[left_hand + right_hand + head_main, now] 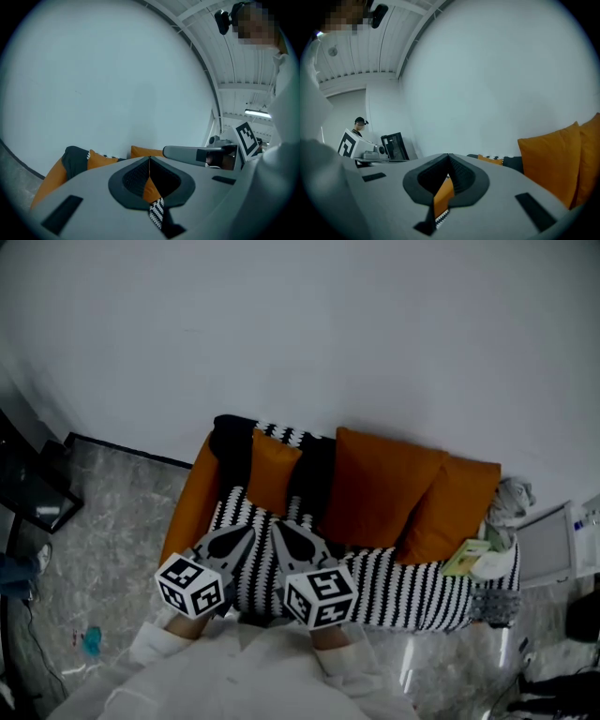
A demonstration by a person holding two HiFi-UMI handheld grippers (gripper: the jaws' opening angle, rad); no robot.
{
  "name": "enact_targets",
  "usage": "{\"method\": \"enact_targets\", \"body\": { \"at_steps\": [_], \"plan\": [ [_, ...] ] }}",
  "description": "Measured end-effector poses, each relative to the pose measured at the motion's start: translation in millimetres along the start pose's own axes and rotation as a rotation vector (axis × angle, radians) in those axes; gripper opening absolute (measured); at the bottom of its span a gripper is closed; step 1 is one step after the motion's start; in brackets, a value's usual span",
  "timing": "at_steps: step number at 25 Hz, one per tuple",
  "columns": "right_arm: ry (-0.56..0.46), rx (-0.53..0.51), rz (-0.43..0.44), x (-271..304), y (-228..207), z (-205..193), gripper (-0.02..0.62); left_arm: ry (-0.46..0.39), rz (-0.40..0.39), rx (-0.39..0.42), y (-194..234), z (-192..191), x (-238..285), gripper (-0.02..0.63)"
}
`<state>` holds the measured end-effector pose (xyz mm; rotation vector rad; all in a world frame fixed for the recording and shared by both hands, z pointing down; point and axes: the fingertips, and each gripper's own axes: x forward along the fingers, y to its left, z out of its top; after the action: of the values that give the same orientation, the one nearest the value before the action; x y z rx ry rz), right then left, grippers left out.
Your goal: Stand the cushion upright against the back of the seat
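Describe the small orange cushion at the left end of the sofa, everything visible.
The small orange cushion is plain, soft-looking fabric, roughly square. It stands nearly upright on the striped cover, apparently leaning on the seat back. Black fabric lies against its side nearest the sofa arm; a dark strip separates it from the larger orange cushion. Neither the left gripper nor the right gripper touches it; both are shut and empty.

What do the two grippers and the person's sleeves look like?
The left gripper and right gripper match. Each is a light grey shell tapering to a point, with dark ribbed pads inside and small black rectangles on top. Each carries a white cube with black square markers at the back. The sleeves are white. No cables show.
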<state>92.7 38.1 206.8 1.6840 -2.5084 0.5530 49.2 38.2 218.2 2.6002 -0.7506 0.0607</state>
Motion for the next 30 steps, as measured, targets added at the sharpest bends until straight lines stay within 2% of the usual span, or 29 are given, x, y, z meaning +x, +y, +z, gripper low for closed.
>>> {"method": "enact_targets", "body": {
  "at_steps": [3, 8, 12, 24, 30],
  "plan": [
    [0.024, -0.002, -0.003, 0.3, -0.1, -7.2, 0.012, 0.003, -0.002, -0.015, -0.4, -3.4, -1.0, 0.008],
    [0.053, -0.015, -0.013, -1.1, -0.5, -16.1, 0.012, 0.03, -0.003, 0.046, -2.8, -6.5, 2.5, 0.008],
    [0.074, -0.024, -0.007, 0.2, 0.5, -21.8, 0.012, 0.033, -0.001, 0.039, -1.3, -7.9, 4.1, 0.008],
    [0.085, -0.041, -0.013, 10.9, 0.4, -21.3, 0.011, 0.049, 0.013, 0.047, 11.4, -7.1, 5.2, 0.008],
    [0.114, -0.073, 0.021, 17.2, -0.9, -17.3, 0.011, 0.066, -0.006, 0.068, 11.9, -5.0, 6.6, 0.008]
  ]
}}
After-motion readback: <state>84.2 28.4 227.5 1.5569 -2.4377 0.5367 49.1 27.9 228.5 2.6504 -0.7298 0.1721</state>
